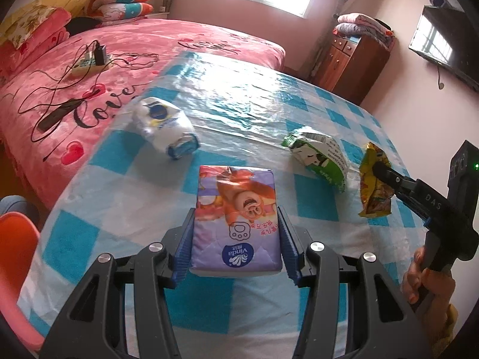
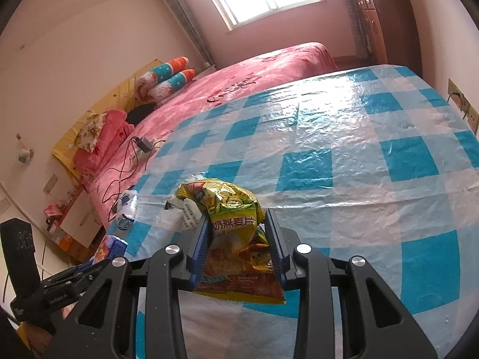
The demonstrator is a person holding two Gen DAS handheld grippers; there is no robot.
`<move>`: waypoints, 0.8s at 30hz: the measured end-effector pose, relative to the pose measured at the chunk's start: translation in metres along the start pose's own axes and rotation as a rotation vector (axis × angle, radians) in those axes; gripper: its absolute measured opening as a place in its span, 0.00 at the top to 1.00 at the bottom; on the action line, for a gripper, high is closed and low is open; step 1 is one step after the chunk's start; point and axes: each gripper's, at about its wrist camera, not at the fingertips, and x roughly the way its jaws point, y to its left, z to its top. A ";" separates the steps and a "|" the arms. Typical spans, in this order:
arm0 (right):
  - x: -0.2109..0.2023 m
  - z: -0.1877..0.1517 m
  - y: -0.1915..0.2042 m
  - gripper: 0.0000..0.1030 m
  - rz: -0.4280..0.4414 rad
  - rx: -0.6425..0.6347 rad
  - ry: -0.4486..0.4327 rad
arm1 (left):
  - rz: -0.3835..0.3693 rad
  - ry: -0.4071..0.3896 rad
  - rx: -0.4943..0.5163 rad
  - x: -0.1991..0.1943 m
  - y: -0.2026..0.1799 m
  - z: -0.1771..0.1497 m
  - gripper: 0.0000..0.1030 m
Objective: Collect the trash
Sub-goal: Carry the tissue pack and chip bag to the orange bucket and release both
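My left gripper [image 1: 236, 227] is shut on a purple Vinda tissue pack [image 1: 236, 215] with a cartoon bear, held over the blue-and-white checked tablecloth [image 1: 119, 203]. My right gripper [image 2: 238, 233] is shut on a crumpled yellow snack bag [image 2: 233, 233]; the bag also shows in the left wrist view [image 1: 374, 185], lifted at the right. A green-and-white wrapper [image 1: 320, 155] lies on the cloth between them. A white-and-blue crumpled pack [image 1: 164, 125] lies at the far left of the table. The right wrist view shows the tissue pack [image 2: 109, 246] in the left gripper at lower left.
A pink bed [image 1: 89, 74] with a charger and cables [image 1: 98, 55] stands beyond the table's left edge. An orange chair [image 1: 15, 239] is at the lower left. A wooden cabinet [image 1: 350, 59] and a wall TV [image 1: 443, 45] are at the far right.
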 end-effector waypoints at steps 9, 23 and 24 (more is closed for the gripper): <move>-0.008 -0.003 0.000 0.64 0.061 0.061 -0.015 | -0.008 -0.014 -0.025 -0.022 0.030 -0.009 0.49; -0.007 -0.005 0.061 0.64 0.156 0.015 0.039 | -0.006 -0.025 -0.083 -0.046 0.077 -0.024 0.49; -0.005 -0.006 0.064 0.64 0.168 0.021 0.051 | -0.006 -0.026 -0.085 -0.047 0.080 -0.024 0.49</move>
